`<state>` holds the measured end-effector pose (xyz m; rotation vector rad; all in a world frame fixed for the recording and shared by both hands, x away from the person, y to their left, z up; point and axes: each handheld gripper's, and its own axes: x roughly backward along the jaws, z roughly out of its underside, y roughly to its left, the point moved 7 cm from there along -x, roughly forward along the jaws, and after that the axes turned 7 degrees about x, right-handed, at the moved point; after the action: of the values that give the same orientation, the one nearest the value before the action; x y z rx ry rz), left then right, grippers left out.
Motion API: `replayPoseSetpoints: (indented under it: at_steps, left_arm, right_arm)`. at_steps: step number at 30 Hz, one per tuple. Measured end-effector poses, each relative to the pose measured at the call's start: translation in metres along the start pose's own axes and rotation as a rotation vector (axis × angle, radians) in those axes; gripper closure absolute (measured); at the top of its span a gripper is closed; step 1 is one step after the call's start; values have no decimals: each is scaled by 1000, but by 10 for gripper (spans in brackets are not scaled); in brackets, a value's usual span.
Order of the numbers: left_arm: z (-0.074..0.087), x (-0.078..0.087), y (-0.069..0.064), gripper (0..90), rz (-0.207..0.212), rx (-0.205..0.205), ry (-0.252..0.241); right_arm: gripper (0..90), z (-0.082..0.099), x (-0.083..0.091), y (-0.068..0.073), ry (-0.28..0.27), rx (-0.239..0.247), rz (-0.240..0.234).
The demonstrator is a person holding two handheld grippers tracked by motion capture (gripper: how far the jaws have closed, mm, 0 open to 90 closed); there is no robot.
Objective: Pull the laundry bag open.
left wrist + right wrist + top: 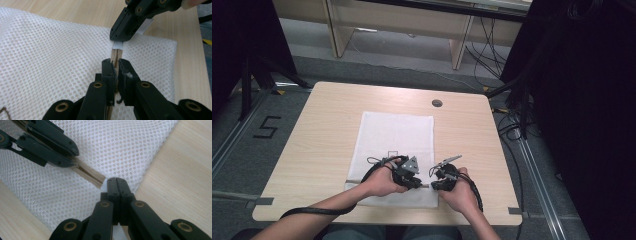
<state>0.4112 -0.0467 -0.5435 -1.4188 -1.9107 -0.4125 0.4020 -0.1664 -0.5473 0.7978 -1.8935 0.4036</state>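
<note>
The left tool [114,65] has its jaws pressed together on the tan zipper [116,53] of a white mesh bag [394,137], pinching it partway along, probably at or near the slider, though the slider itself is hidden between the pads. The right tool [116,180] is pressed together too, nipping the white tab [118,45] at the zipper's end, just beyond where the tan tape stops. Both sit close together over the bag's near edge, which lies along the near edge of the desk [312,140], slightly right of its middle; the rest of the bag stretches flat toward the far edge. The step looks like working the zipper, one tool anchoring the end while the other runs the slider. To do it well, the right tool should hold the tab taut and low against the desk so the tape stays straight, while the left pulls along the zipper's own line, not upward, or the mesh will bunch and jam the teeth. Keeping the grip firm matters, since the tab is small and could slip free.
</note>
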Motion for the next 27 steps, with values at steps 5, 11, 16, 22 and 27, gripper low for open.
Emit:
replayPoseSetpoints:
  at_steps: [5,11,16,22,27]
  left_arm:
    - [0,2,0,832,-3,-9,0]
    - [1,2,-1,832,-8,-6,8]
    - [2,4,0,832,-1,-8,0]
    - [3,6,-1,832,-2,-1,0]
    - [5,8,1,832,-5,1,5]
  right_arm:
    - [900,-1,-1,-2,-11,18,8]
    - [900,0,0,0,-1,0,2]
    - [900,0,0,0,0,2,-1]
    - [900,0,0,0,-1,2,0]
    - [900,-1,-1,-2,-11,20,7]
